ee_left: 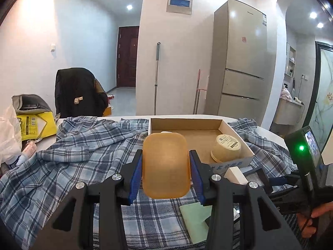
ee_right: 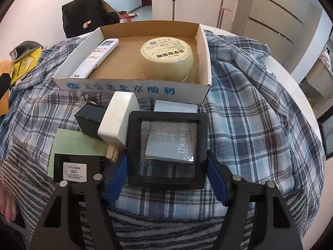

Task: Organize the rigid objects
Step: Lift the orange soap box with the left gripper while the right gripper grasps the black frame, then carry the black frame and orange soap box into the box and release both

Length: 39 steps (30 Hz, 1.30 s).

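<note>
My left gripper (ee_left: 165,167) is shut on an amber translucent plastic box (ee_left: 165,164), held above the plaid cloth just in front of the cardboard tray (ee_left: 237,130). My right gripper (ee_right: 167,162) is shut on a black square display case (ee_right: 167,149) with a clear window and a grey card inside, low over the cloth near the tray's front wall (ee_right: 133,87). The tray holds a white remote (ee_right: 96,56) and an upturned cream tub (ee_right: 166,59), which also shows in the left wrist view (ee_left: 226,148).
Beside the case lie a white adapter (ee_right: 117,118), a small black box (ee_right: 90,119), a pale green card (ee_right: 77,143), a labelled black box (ee_right: 76,167) and a grey card (ee_right: 175,106). Plaid shirt (ee_right: 249,114) covers the table. Yellow packet (ee_left: 34,125) and bags sit far left.
</note>
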Each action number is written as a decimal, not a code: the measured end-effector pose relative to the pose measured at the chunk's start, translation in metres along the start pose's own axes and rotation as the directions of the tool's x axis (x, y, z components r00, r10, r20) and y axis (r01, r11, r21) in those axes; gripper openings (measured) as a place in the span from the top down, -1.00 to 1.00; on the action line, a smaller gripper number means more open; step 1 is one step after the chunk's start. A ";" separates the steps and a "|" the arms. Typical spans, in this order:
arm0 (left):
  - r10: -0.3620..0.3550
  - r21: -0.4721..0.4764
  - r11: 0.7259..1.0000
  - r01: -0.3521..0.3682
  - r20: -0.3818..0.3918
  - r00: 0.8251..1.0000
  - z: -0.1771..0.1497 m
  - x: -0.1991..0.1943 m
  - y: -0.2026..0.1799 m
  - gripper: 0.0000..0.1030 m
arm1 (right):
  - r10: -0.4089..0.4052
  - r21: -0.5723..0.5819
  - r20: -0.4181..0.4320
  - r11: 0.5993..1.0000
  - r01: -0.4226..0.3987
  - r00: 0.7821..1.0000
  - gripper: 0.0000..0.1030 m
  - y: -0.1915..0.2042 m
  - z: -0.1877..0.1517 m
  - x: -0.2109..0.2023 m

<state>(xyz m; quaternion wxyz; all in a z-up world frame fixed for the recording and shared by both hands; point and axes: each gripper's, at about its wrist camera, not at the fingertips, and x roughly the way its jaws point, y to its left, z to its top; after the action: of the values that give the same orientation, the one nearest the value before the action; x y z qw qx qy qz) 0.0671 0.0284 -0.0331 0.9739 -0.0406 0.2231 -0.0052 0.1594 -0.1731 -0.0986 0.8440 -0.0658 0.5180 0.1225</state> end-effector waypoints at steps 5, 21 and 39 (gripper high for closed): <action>-0.002 -0.007 1.000 0.002 -0.005 1.000 0.000 0.001 0.002 0.13 | -0.035 -0.027 0.029 0.999 0.036 0.999 -0.34 -0.006 -0.001 -0.008; 0.050 0.036 0.998 -0.052 0.044 0.998 0.004 -0.012 -0.005 0.13 | -0.005 -0.003 0.219 1.000 0.006 0.976 -0.34 -0.029 0.000 -0.050; 0.007 0.003 1.000 -0.008 0.086 0.996 0.117 -0.029 -0.005 0.13 | 0.048 -0.008 0.411 0.999 -0.049 0.910 -0.34 -0.005 0.104 -0.121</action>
<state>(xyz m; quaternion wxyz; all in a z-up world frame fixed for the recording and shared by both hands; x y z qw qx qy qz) 0.0920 0.0332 0.0850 0.9827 -0.0386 0.1810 -0.0002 0.1979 -0.1700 0.0561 0.9309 -0.0248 0.3303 0.1538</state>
